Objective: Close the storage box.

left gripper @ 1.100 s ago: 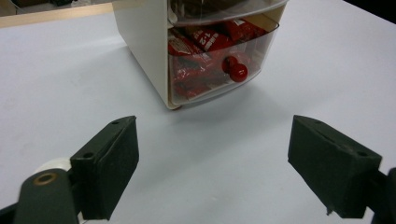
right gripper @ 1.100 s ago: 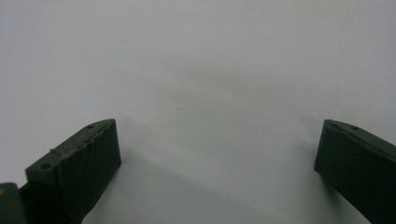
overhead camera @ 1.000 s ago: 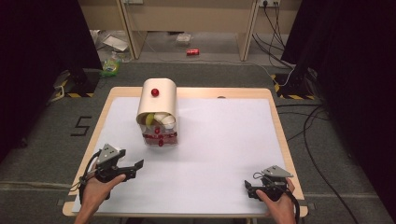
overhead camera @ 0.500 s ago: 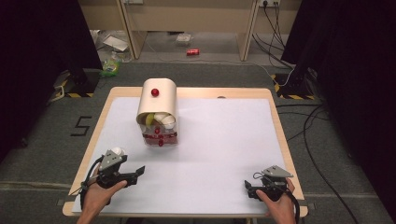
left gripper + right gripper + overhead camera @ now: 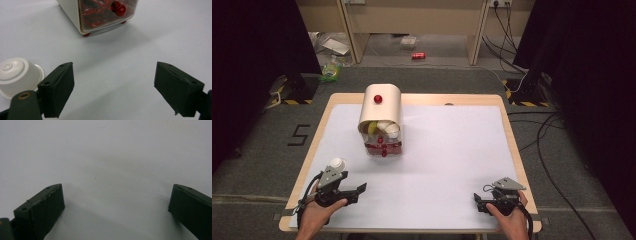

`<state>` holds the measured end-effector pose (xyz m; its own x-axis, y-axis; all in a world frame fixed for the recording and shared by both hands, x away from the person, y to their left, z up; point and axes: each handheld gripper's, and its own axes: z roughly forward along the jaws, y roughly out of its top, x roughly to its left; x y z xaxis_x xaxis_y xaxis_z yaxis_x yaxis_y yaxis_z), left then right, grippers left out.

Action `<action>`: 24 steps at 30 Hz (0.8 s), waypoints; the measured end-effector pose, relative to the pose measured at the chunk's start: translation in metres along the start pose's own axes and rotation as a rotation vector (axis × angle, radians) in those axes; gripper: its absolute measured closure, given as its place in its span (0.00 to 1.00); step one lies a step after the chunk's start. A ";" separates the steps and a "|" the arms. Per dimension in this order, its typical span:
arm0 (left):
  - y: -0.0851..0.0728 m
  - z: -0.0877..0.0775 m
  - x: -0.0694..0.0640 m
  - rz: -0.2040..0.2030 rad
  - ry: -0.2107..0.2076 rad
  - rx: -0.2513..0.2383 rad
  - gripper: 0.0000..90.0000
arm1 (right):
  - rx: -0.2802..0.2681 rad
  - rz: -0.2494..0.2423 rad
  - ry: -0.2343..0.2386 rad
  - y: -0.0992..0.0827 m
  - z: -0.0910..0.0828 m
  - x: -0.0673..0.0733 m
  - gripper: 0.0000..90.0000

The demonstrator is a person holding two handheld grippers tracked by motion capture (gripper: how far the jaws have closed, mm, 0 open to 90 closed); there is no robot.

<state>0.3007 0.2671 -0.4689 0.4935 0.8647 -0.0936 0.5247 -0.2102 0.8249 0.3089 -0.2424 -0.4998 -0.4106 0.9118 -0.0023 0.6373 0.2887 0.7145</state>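
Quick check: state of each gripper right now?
Left gripper: open, holding nothing; white cup sits beside it.
Right gripper: open, holding nothing.

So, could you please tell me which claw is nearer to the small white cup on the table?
The left claw. The small white cup stands upside down just beyond and beside it, outside its open jaws. The right claw rests far across the table near the opposite corner.

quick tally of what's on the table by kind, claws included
dispenser box with red knobs: 1
white capsule cup: 1
claws: 2, left claw and right claw, both open with nothing between the jaws
total: 4
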 end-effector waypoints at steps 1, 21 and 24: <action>-0.001 0.000 0.001 0.009 0.006 -0.003 0.18 | 0.000 0.000 0.000 0.000 0.000 0.000 0.01; -0.020 -0.003 0.001 0.001 -0.004 0.019 0.18 | -0.002 0.001 -0.001 0.000 0.000 0.000 0.01; -0.023 -0.003 0.001 0.002 -0.003 0.019 0.18 | -0.002 0.001 -0.001 0.000 0.000 0.000 0.01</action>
<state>0.2865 0.2742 -0.4861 0.4968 0.8628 -0.0942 0.5370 -0.2203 0.8143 0.3088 -0.2423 -0.5000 -0.4095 0.9123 -0.0021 0.6364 0.2873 0.7159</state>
